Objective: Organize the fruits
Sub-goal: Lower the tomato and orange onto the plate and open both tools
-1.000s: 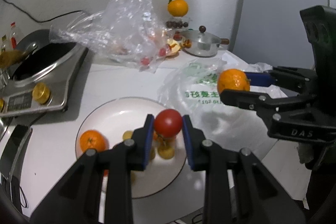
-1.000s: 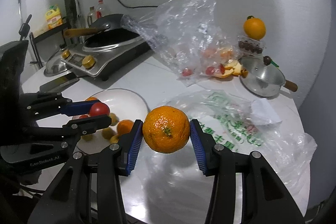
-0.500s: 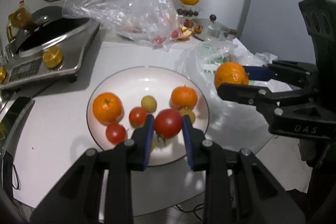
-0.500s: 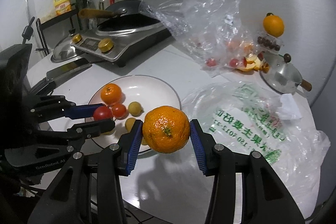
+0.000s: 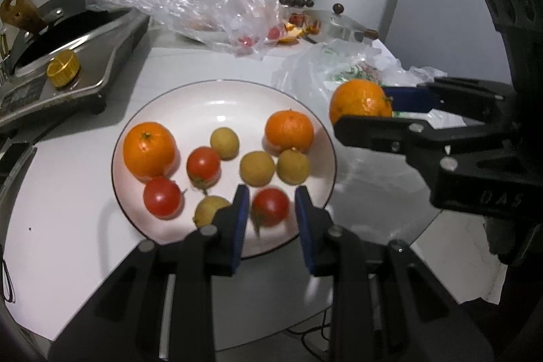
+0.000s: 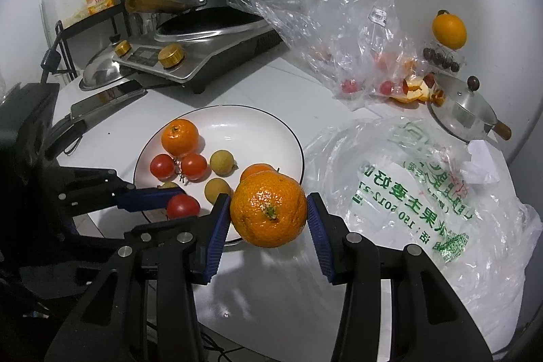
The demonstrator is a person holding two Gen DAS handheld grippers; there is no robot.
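Note:
A white plate (image 5: 210,104) holds two oranges, two red tomatoes and several small yellow-green fruits. My left gripper (image 5: 271,196) hovers low over the plate's near rim. Its jaws are opening, and a red tomato (image 5: 269,207) sits blurred between the blue pads with a gap on each side. My right gripper (image 6: 268,206) is shut on a large orange (image 6: 268,209), held just above the plate's right rim (image 6: 298,141). From the right wrist view, the left gripper (image 6: 180,206) and its tomato (image 6: 181,206) show at the plate's near-left side.
An induction cooker with a wok (image 6: 203,33) stands at the back left, a dark flat item (image 6: 101,100) beside it. A clear bag of fruit (image 6: 339,22), a lidded pot (image 6: 465,114) and an orange on a jar (image 6: 448,31) line the wall. A printed plastic bag (image 6: 407,185) lies right of the plate.
Both grippers have come down over the plate, which now looks closer. The left pads, which pinched the tomato before, have parted from it. The right gripper still holds the orange.

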